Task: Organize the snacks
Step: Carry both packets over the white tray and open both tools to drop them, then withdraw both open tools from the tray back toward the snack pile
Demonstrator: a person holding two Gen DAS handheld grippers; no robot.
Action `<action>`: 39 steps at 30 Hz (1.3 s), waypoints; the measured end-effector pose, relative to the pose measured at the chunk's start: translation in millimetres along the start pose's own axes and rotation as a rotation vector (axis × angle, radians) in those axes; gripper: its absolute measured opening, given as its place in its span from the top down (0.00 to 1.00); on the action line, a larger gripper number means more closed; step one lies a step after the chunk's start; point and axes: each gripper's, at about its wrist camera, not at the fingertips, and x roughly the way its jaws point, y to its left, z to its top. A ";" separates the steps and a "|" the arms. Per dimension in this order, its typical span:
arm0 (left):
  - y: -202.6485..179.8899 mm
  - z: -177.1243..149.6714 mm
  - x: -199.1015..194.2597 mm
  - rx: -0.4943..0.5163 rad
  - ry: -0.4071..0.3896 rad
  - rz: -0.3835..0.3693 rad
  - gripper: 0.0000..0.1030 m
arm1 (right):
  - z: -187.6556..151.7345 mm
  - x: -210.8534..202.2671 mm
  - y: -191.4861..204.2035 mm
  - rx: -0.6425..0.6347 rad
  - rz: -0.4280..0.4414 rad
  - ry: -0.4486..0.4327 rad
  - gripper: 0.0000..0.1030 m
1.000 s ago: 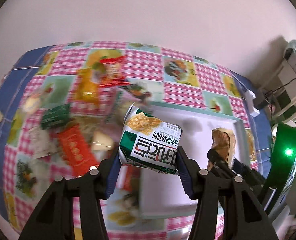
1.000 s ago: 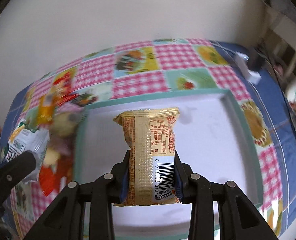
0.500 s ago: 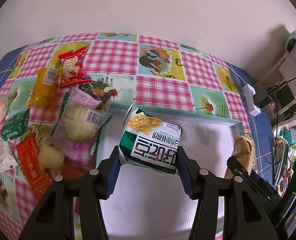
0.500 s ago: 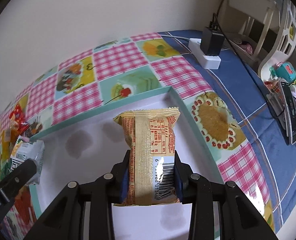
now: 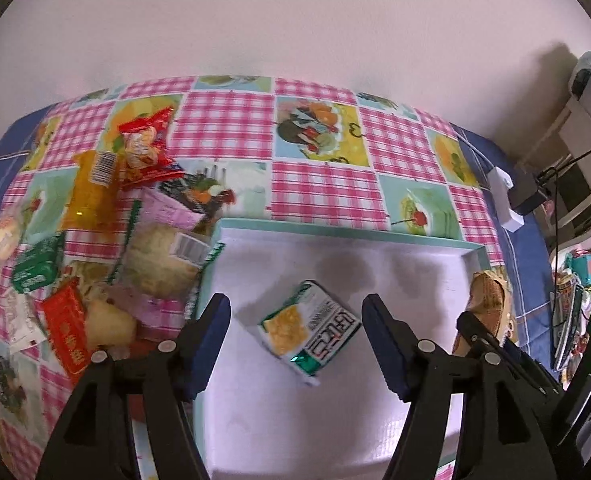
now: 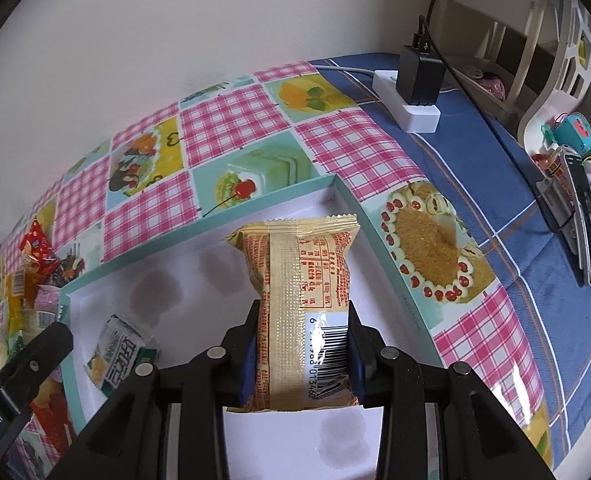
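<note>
A white tray with a teal rim (image 5: 335, 232) (image 6: 255, 200) lies on the checked tablecloth. In it rests a green and white snack packet (image 5: 311, 334) (image 6: 115, 350), tilted, below and between the fingers of my left gripper (image 5: 297, 332). That gripper's jaws are opening and its pads do not touch the packet. My right gripper (image 6: 301, 350) is shut on a yellow snack packet (image 6: 299, 280) with a barcode, held upright over the tray's right part. The yellow packet (image 5: 487, 300) also shows at the right of the left wrist view.
Left of the tray lies a heap of loose snacks (image 5: 95, 248), among them a red packet (image 5: 145, 148), an orange one and a green box (image 5: 37, 266). A white power strip with a black charger (image 6: 415, 92) sits at the back right. Small clutter (image 6: 575, 184) lies on the blue cloth.
My left gripper has opened and the green and white packet has dropped from it onto the tray. Both grippers moved right over the tray within the first half second. The right grip is unchanged.
</note>
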 end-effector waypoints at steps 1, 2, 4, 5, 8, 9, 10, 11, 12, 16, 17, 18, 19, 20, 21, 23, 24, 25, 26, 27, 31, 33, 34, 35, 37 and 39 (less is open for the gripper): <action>1.8 -0.1 -0.9 -0.001 0.000 0.013 0.31 | -0.2 -0.5 0.4 -0.002 0.001 0.000 0.63; 5.0 -0.7 -2.2 -0.004 0.005 0.043 0.30 | -0.3 -1.0 1.6 -0.008 0.005 0.002 0.63; 14.3 -2.5 -4.6 -0.016 0.003 0.106 0.19 | -0.4 -1.2 3.3 -0.013 0.012 0.003 0.62; 18.7 -3.4 -5.8 -0.022 -0.003 0.122 0.16 | -0.5 -1.0 4.7 -0.020 0.022 0.006 0.62; 31.5 -4.2 -9.0 -0.042 -0.016 0.184 0.10 | -0.8 -1.7 8.9 -0.027 0.063 0.007 0.45; 36.1 -4.3 -9.7 -0.050 -0.020 0.200 0.08 | -0.7 -3.0 9.8 -0.027 0.066 -0.002 0.34; 38.6 -4.2 -9.9 -0.056 -0.022 0.208 0.07 | -0.8 -4.7 11.0 -0.029 0.066 -0.012 0.30; 42.1 -4.3 -10.4 -0.066 -0.024 0.219 0.07 | -0.7 -6.6 13.3 -0.039 0.069 -0.019 0.29; 44.2 -4.3 -10.7 -0.076 -0.025 0.226 0.07 | -0.6 -7.5 14.9 -0.044 0.073 -0.021 0.26; 52.3 -4.3 -10.9 -0.097 -0.034 0.255 0.00 | -1.2 -8.8 17.2 -0.042 0.093 -0.026 0.12; 52.6 -3.9 -11.0 -0.095 -0.039 0.266 0.00 | -1.5 -8.8 17.5 -0.041 0.094 -0.027 0.11; 52.5 -4.0 -11.7 -0.093 -0.044 0.273 0.00 | -2.0 -8.9 17.9 -0.039 0.096 -0.029 0.04; 53.0 -4.1 -12.9 -0.088 -0.053 0.281 0.00 | -2.1 -9.0 18.0 -0.038 0.096 -0.029 0.00; 53.2 -4.3 -14.4 -0.084 -0.062 0.288 0.00 | -2.3 -9.0 18.1 -0.038 0.096 -0.030 0.00; 53.4 -4.5 -16.2 -0.080 -0.071 0.295 0.00 | -2.4 -9.1 18.6 -0.039 0.097 -0.028 0.00; 54.2 -4.2 -19.9 -0.075 -0.091 0.305 0.00 | -2.8 -9.5 19.2 -0.041 0.100 -0.029 0.00; 54.9 -3.7 -21.3 -0.076 -0.097 0.306 0.00 | -2.9 -9.8 19.5 -0.042 0.098 -0.030 0.00; 55.6 -3.2 -22.3 -0.076 -0.100 0.307 0.00 | -3.1 -10.1 20.3 -0.045 0.095 -0.031 0.00; 55.9 -3.2 -23.3 -0.076 -0.102 0.307 0.00 | -3.3 -10.4 21.1 -0.049 0.091 -0.032 0.00; 56.4 -3.0 -24.0 -0.075 -0.105 0.306 0.00 | -3.6 -10.9 21.9 -0.052 0.087 -0.033 0.00; 58.3 -3.0 -27.5 -0.070 -0.105 0.302 0.00 | -4.4 -13.4 23.7 -0.054 0.100 -0.030 0.00; 58.3 -3.8 -29.9 -0.069 -0.107 0.302 0.00 | -4.5 -15.9 24.8 -0.058 0.108 -0.032 0.00; 58.4 -3.7 -31.1 -0.065 -0.105 0.303 0.00 | -4.6 -17.3 25.3 -0.059 0.109 -0.034 0.00; 58.6 -3.8 -32.2 -0.061 -0.104 0.305 0.00 | -4.9 -18.6 26.1 -0.059 0.110 -0.037 0.00; 59.6 -3.9 -36.1 -0.056 -0.106 0.310 0.00 | -5.3 -22.2 27.3 -0.065 0.109 -0.037 0.00; 61.6 -3.9 -41.6 -0.053 -0.112 0.310 0.00 | -5.8 -24.7 28.2 -0.065 0.108 -0.032 0.00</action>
